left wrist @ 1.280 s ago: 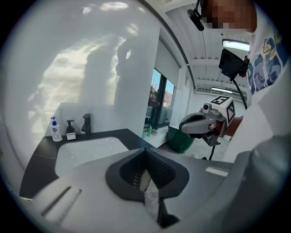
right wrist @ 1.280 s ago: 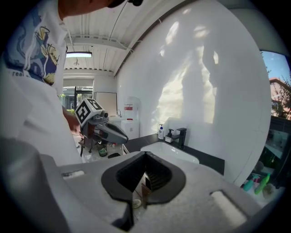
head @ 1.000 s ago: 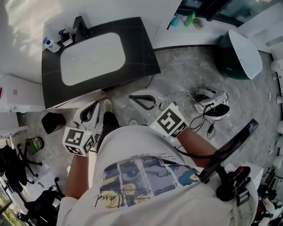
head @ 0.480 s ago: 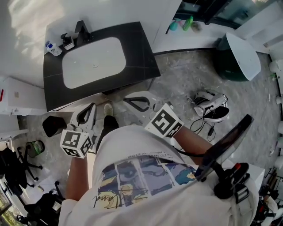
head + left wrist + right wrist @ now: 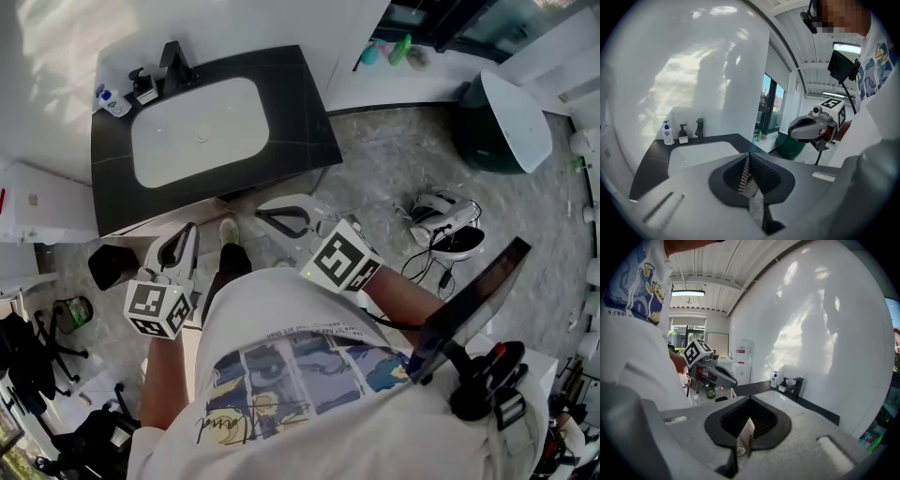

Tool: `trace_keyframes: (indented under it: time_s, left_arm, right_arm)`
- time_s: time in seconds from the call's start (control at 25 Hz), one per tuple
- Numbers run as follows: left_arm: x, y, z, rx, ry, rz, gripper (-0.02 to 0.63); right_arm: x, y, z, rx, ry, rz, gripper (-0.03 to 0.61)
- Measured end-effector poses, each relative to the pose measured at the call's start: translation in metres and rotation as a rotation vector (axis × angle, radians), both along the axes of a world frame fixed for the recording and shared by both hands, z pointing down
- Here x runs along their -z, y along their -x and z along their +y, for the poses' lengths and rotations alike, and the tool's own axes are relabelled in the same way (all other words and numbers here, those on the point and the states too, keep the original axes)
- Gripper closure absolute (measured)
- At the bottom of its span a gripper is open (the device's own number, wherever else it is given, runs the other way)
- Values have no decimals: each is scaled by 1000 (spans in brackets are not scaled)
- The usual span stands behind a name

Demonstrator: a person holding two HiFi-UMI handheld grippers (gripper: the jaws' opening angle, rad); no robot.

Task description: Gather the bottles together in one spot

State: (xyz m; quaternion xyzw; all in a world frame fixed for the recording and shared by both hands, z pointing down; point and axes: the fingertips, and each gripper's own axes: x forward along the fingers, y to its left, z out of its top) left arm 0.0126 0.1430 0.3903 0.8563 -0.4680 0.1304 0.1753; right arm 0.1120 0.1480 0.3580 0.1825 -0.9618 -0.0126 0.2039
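Observation:
A white soap bottle with a blue cap [image 5: 112, 101] and a black pump dispenser [image 5: 142, 86] stand at the back left corner of the black countertop [image 5: 300, 112], beside the black faucet [image 5: 173, 61]. They show again as the soap bottle [image 5: 668, 133] and dispenser [image 5: 683, 134], and as the bottle [image 5: 774, 379] and dispenser [image 5: 784, 384]. My left gripper [image 5: 187, 230] is shut and empty, held in front of the counter's near edge. My right gripper [image 5: 262, 212] is shut and empty too, just right of it. Both are well short of the bottles.
A white basin [image 5: 199, 127] fills the middle of the counter. Green and teal bottles [image 5: 401, 45] stand on a far ledge. On the floor are a green bin with a white lid [image 5: 506, 117], a headset with cables [image 5: 450, 220], a black bin [image 5: 111, 265] and a green bottle [image 5: 70, 309].
Both grippers have drifted a little to the left in the head view. Their jaws have stayed shut and nothing was picked up.

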Motion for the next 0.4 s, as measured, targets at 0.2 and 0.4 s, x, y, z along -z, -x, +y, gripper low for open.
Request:
trace_keyframes:
  time_s: [0.2,0.4]
  left_arm:
    - [-5,10,-11,14,8,12,612]
    - [-11,28,-27,32,12,28,612]
  right_arm:
    - [-7,10,-9,13,19,15,577]
    - [-16,23,-25,18,26,30,577]
